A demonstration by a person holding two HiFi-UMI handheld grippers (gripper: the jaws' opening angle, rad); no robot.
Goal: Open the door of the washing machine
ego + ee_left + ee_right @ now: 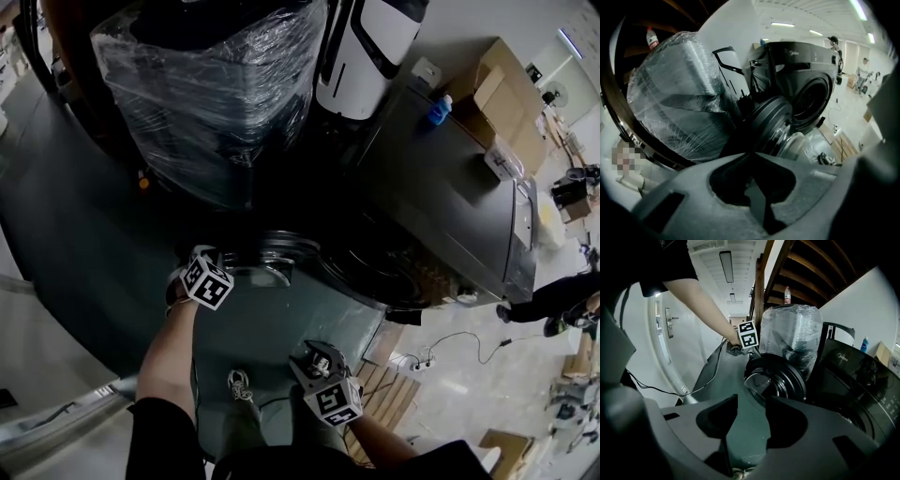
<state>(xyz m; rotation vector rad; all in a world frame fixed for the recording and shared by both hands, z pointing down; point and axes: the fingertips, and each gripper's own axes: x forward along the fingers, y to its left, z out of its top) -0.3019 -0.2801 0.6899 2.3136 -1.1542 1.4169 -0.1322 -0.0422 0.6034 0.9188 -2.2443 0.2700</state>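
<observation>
The dark grey washing machine [450, 202] stands at the right of the head view, its round door [278, 259] swung wide away from the drum opening [394, 274]. My left gripper [219, 266] is at the door's outer edge, jaws shut with nothing between them. In the left gripper view the door [774, 121] lies just ahead and the drum opening [813, 101] beyond it. My right gripper [315, 360] hangs lower, over the floor, open and holding nothing. The right gripper view shows the door's glass [776, 378] and the left gripper [736, 349] at the door's upper left.
A plastic-wrapped appliance [216, 84] stands left of the washer, close behind the open door. A blue bottle [439, 111] and cardboard boxes [502, 94] rest on the washer's top. A power strip [422, 362] and a wooden pallet [389, 394] lie on the floor at the right.
</observation>
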